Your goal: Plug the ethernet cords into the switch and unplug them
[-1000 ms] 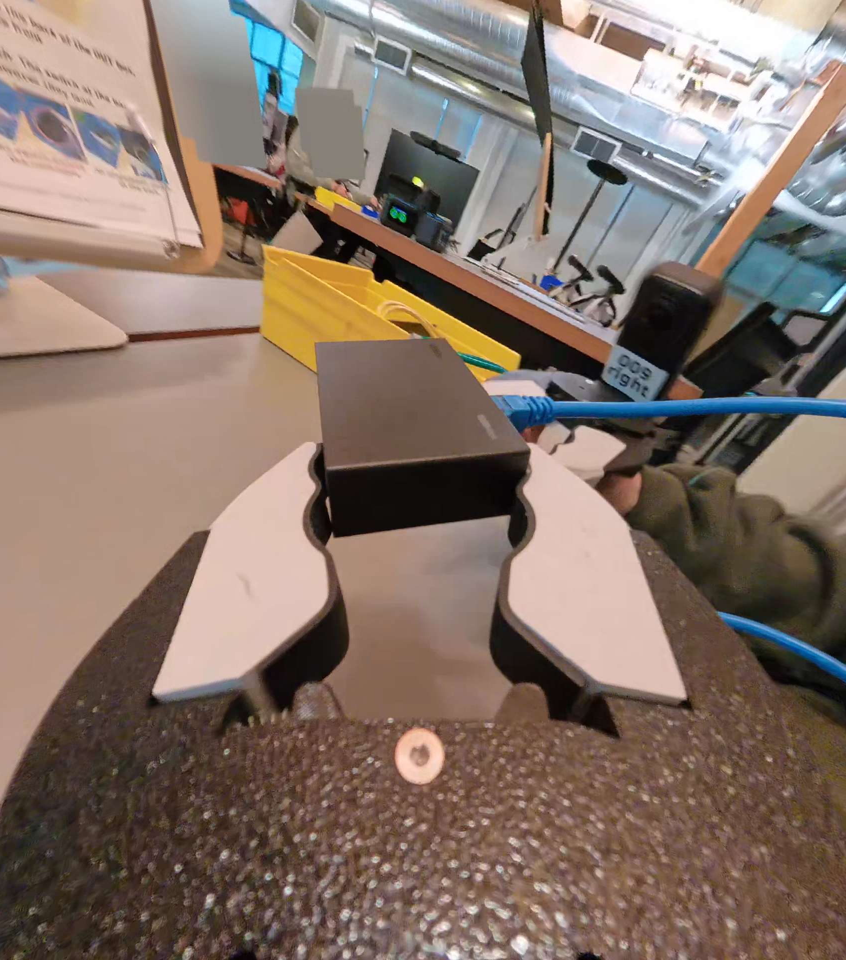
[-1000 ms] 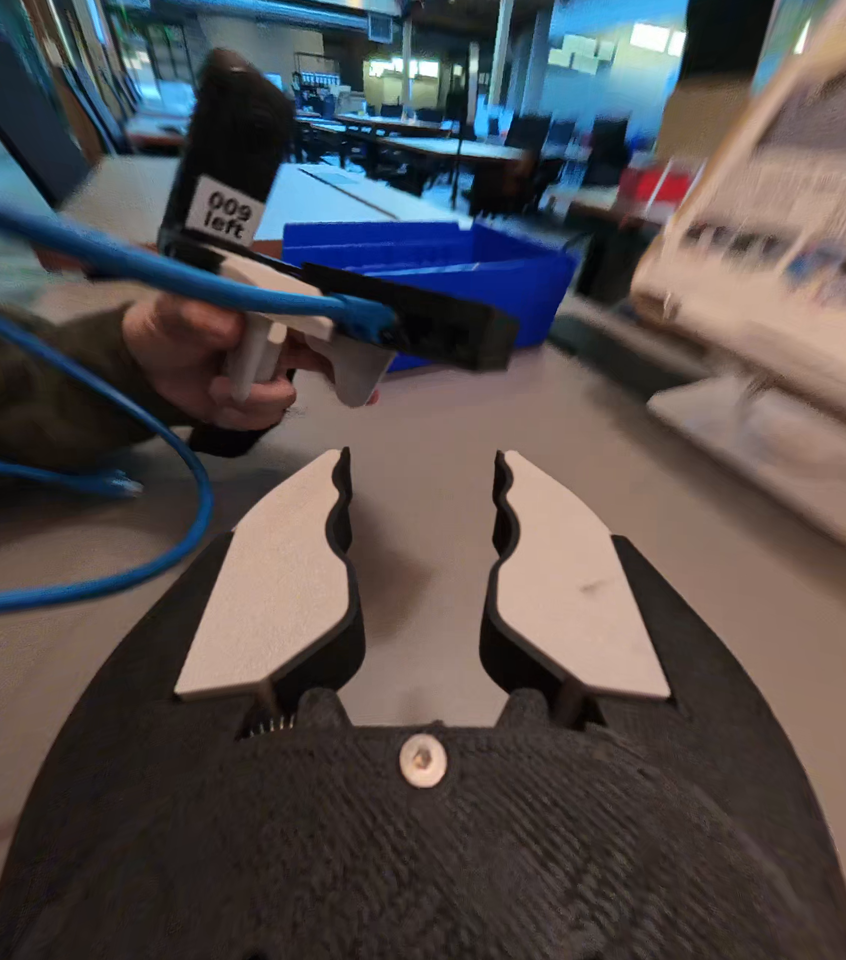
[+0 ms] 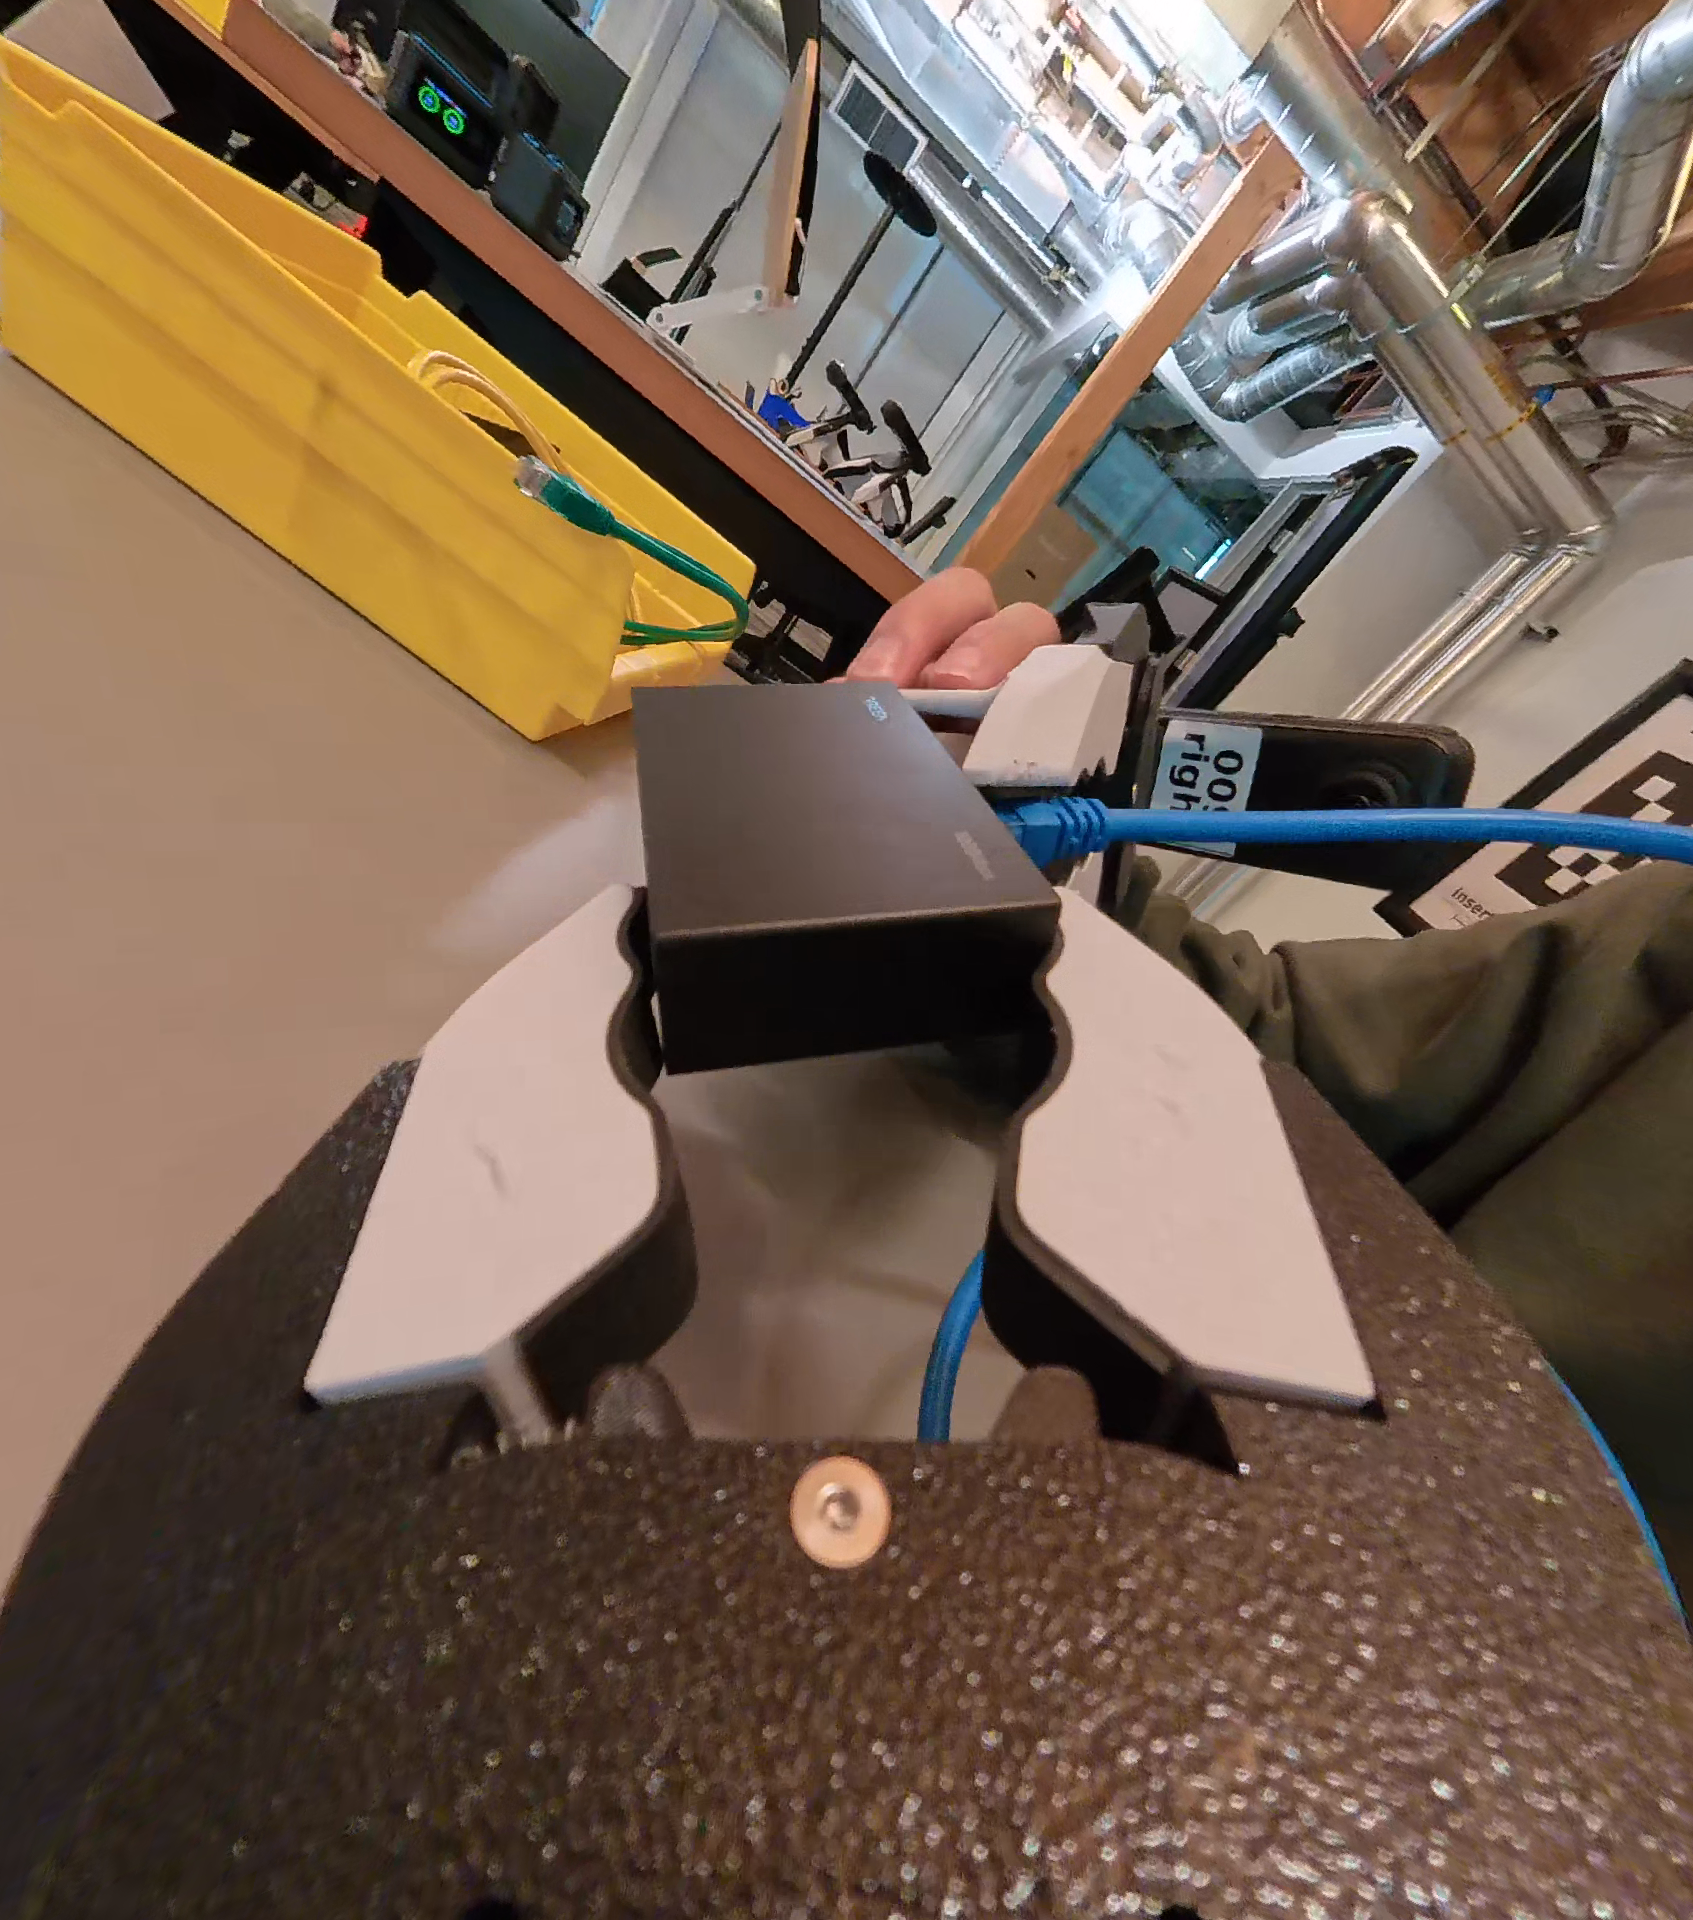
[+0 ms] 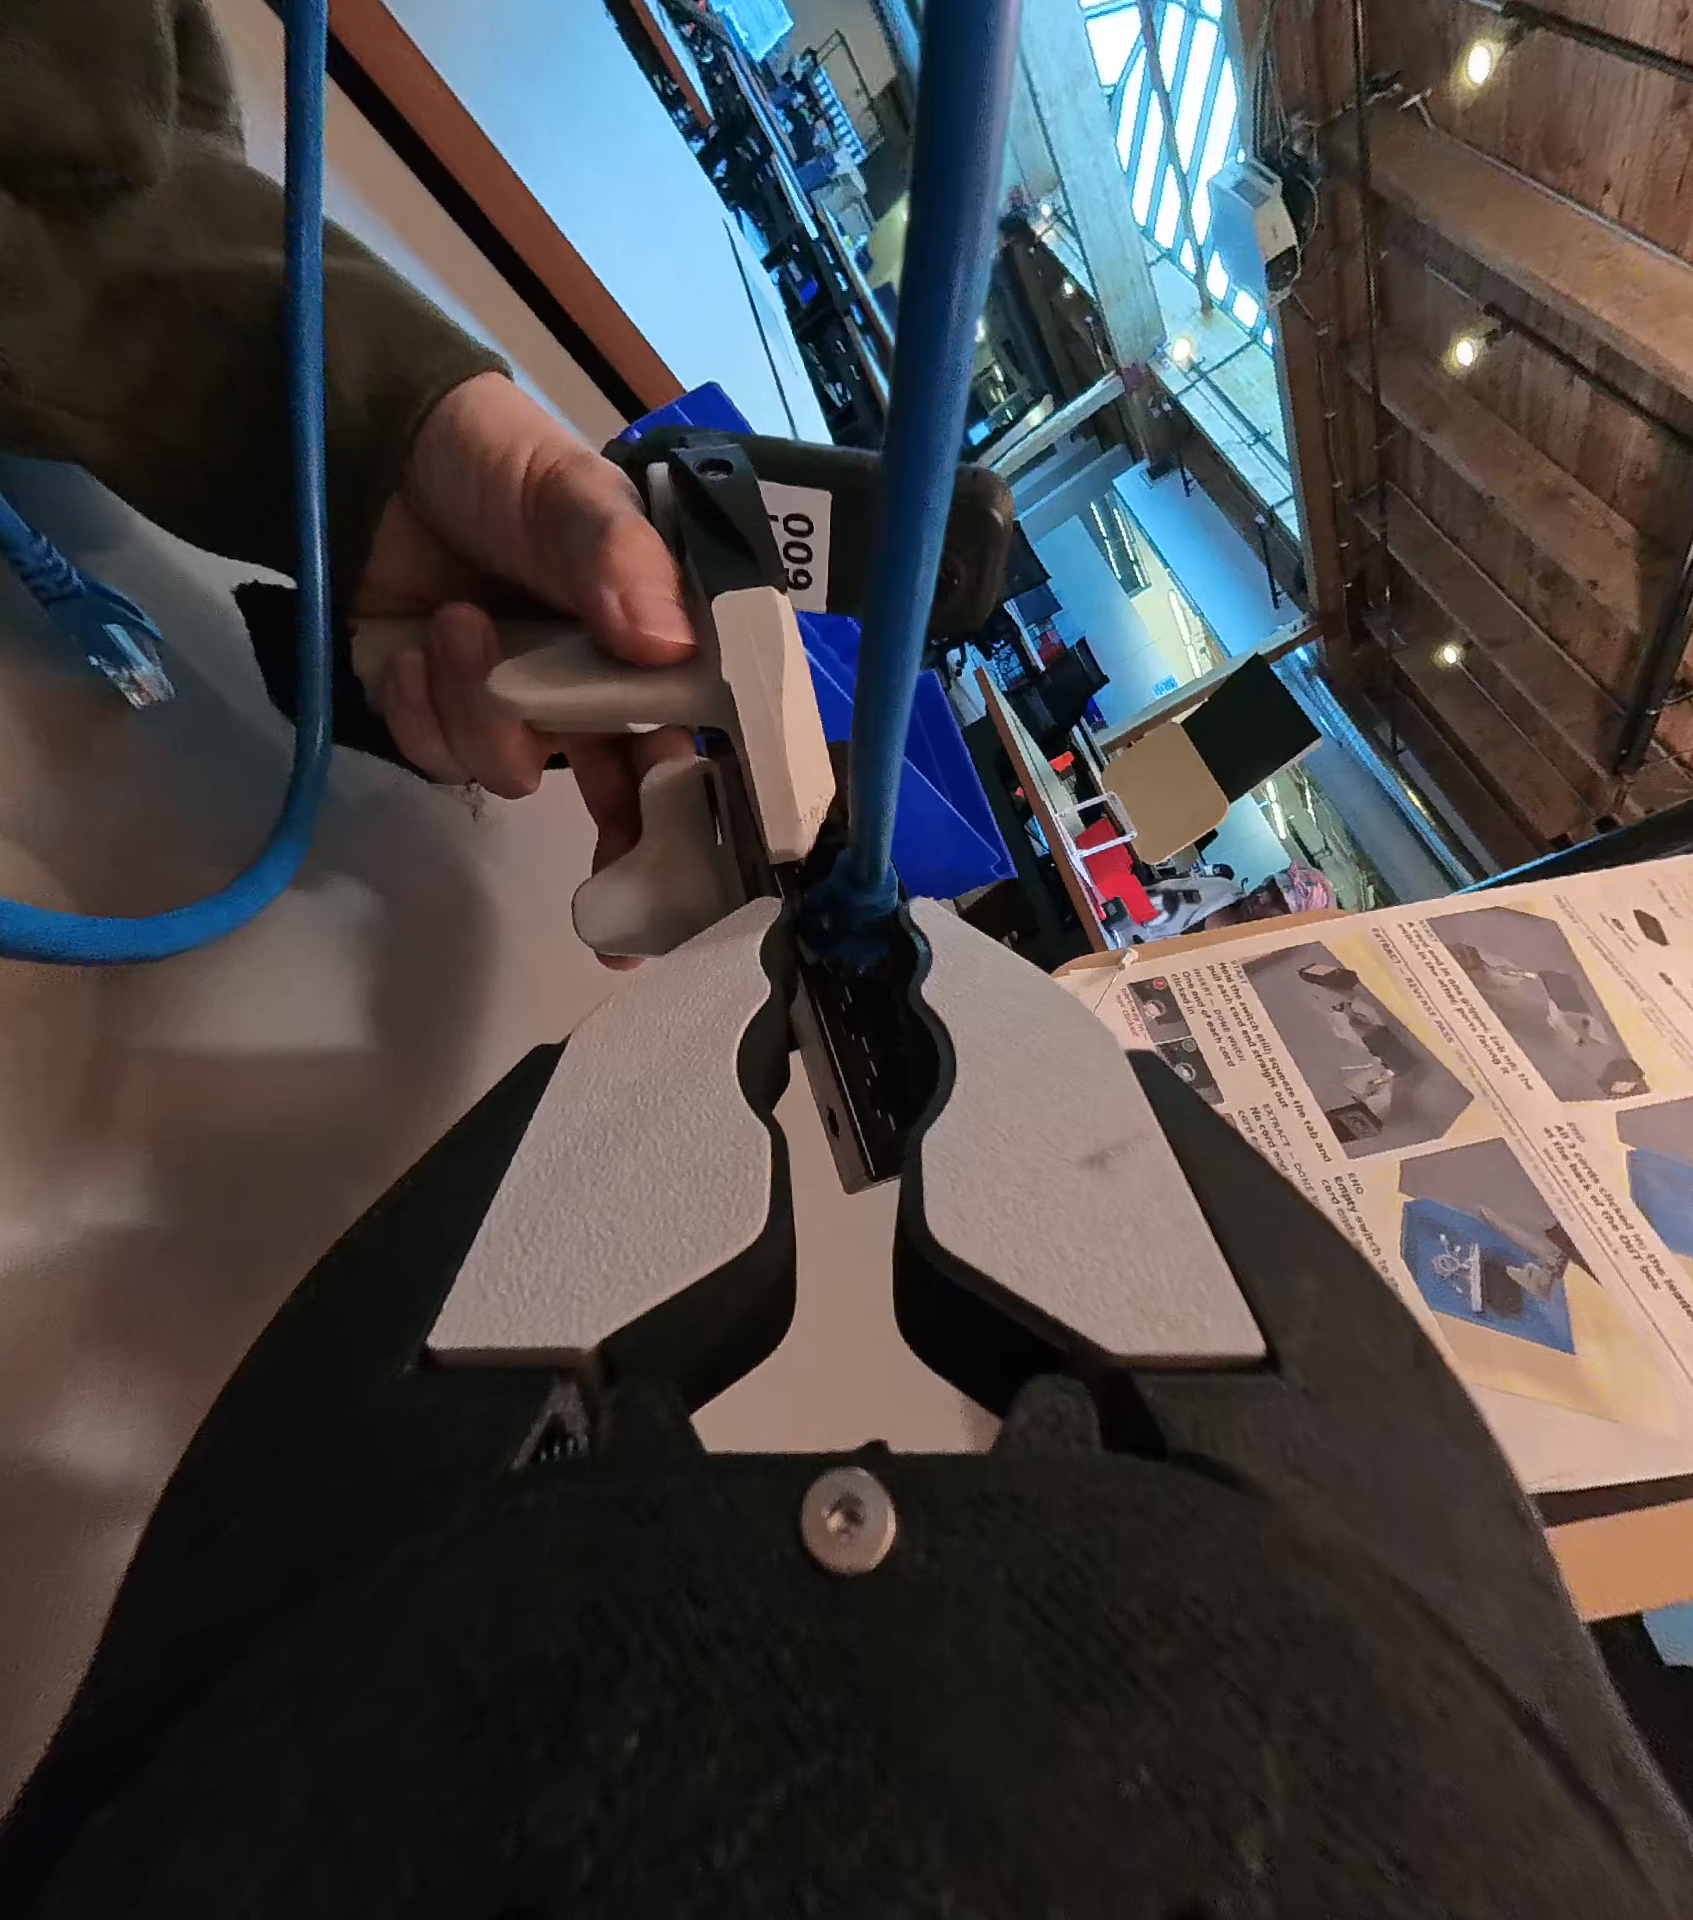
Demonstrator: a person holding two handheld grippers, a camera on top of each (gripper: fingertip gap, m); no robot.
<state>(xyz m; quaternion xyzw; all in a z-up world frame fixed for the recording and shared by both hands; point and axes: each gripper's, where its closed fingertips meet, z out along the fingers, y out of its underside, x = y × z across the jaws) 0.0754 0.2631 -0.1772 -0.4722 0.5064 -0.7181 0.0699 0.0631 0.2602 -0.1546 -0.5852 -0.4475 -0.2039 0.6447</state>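
Left wrist view: the left gripper [image 3: 847, 982] is clamping the near end of the black switch [image 3: 826, 831], one finger on each side, and is holding it above the grey tabletop [image 3: 146, 779]. A blue ethernet cord [image 3: 1393, 831] is sitting plugged into the switch's right face, its cable running off to the right over an olive sleeve [image 3: 1444, 1039]. Another stretch of blue cable is showing below, between the gripper's fingers. The right gripper [image 3: 1050, 717] is lying just beyond the plug, against the far right part of the switch, with a person's fingertips [image 3: 935, 634] behind it. A yellow bin [image 3: 250, 364] is standing toward the far edge of the tabletop, with a green cord [image 3: 613, 530] hanging over its near corner.

Right wrist view: the right gripper [image 4: 847, 966] is standing narrow, its fingers closing around the blue plug where it is entering the port face of the switch [image 4: 857, 1070]; whether they are pressing on it cannot be told. The blue ethernet cord [image 4: 925, 416] is rising straight up from there. The left gripper [image 4: 717, 790], in a hand [image 4: 509, 582], is gripping the switch from the far side. A loose blue plug end [image 4: 109, 634] is dangling at left. Printed instruction sheets [image 4: 1496, 1122] are lying at right.
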